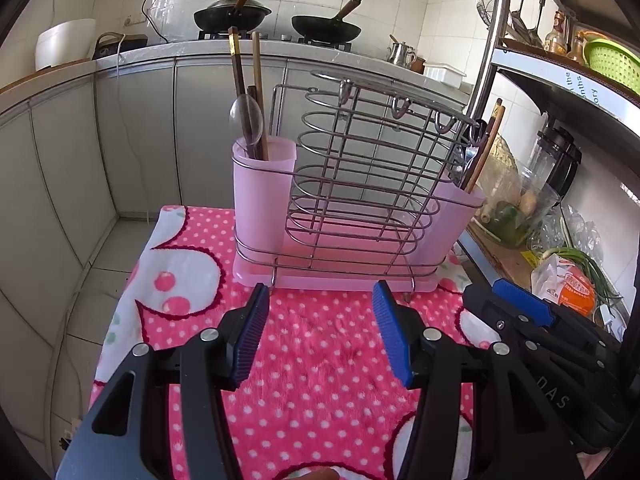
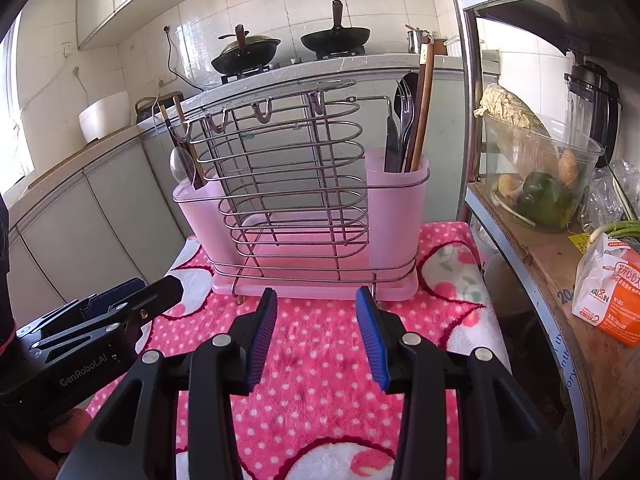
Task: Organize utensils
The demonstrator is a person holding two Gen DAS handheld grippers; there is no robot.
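Tiled kitchen with grey counter cabinets behind; the work surface is a pink polka-dot fleece cloth with white cherry patches. On it I see a chrome wire utensil rack on a pale pink plastic tray, standing upright at the far end of the cloth. Its left pink plastic cup holds dark wooden chopsticks and a clear plastic spoon, all leaning upright. Its right pink plastic cup holds black cutlery and brown wooden chopsticks. My left gripper hovers over the cloth just in front of the rack, blue-padded fingers spread wide, nothing between them. My right gripper sits beside it in the same posture, jaws wide apart and empty. Two black woks rest on the stove at the back. To the right, a metal shelf carries a glass bowl of vegetables and an orange-and-white carton.
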